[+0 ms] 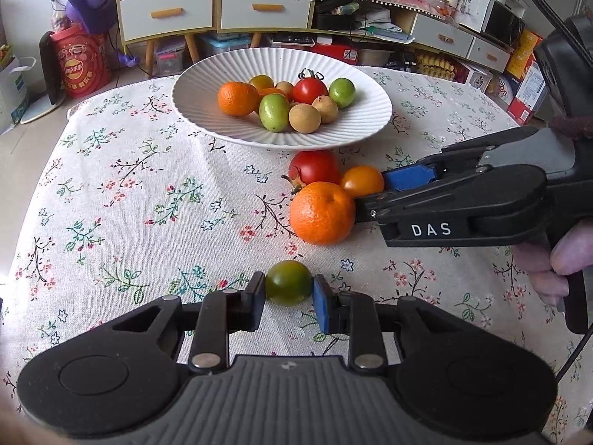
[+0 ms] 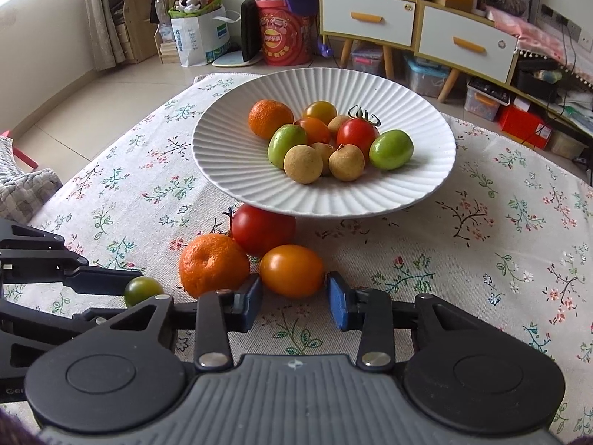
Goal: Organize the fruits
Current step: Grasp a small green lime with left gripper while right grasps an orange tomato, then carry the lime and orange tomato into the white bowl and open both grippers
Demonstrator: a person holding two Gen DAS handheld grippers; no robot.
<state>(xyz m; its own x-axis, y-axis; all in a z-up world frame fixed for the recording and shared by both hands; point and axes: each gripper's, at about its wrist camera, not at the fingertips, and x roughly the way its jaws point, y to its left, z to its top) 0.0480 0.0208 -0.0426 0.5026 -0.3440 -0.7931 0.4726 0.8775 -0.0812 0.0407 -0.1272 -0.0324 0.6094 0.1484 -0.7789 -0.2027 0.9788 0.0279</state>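
A white ribbed plate (image 1: 207,85) (image 2: 229,155) holds several fruits: an orange, tomatoes, green fruits and tan round ones. On the cloth in front lie a red tomato (image 1: 315,167) (image 2: 259,230), an orange (image 1: 321,213) (image 2: 213,263) and a yellow-orange tomato (image 1: 363,180) (image 2: 291,270). My left gripper (image 1: 289,293) has its pads against both sides of a small dark green tomato (image 1: 289,282) (image 2: 142,290) on the cloth. My right gripper (image 2: 294,296) (image 1: 370,191) is open, its fingers either side of the yellow-orange tomato with a gap at the right pad.
The table carries a floral cloth (image 1: 129,193) (image 2: 500,244). Beyond it stand drawers (image 1: 166,13) (image 2: 367,18), a red tub (image 1: 83,63) (image 2: 283,39), boxes and clutter on the floor.
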